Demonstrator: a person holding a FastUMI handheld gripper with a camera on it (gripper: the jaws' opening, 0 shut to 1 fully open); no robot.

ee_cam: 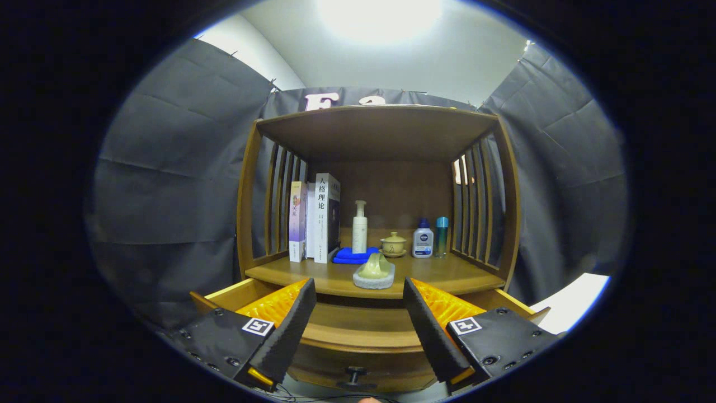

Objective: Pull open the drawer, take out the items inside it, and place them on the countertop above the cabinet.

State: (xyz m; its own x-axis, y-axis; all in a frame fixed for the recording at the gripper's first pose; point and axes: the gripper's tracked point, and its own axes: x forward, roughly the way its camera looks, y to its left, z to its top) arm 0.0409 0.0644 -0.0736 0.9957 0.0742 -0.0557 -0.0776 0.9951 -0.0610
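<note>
The wooden drawer [358, 338] stands pulled out below the countertop [447, 274], with its dark knob [356, 376] low between my fingers. The stretch of drawer floor that I see between the fingers is bare wood; the fingers hide its sides. A yellow-green piece on a grey stone-like base [373, 272] rests at the countertop's front edge, just beyond my fingertips. My gripper [359, 288] hangs over the drawer, open, with nothing between its fingers.
On the countertop behind stand upright books [314, 219] at the left, a white pump bottle [359, 226], a folded blue cloth [351, 256], a lidded tea cup [394, 244], a white bottle [423, 240] and a teal bottle [442, 236]. Slatted side walls and a top board enclose this space.
</note>
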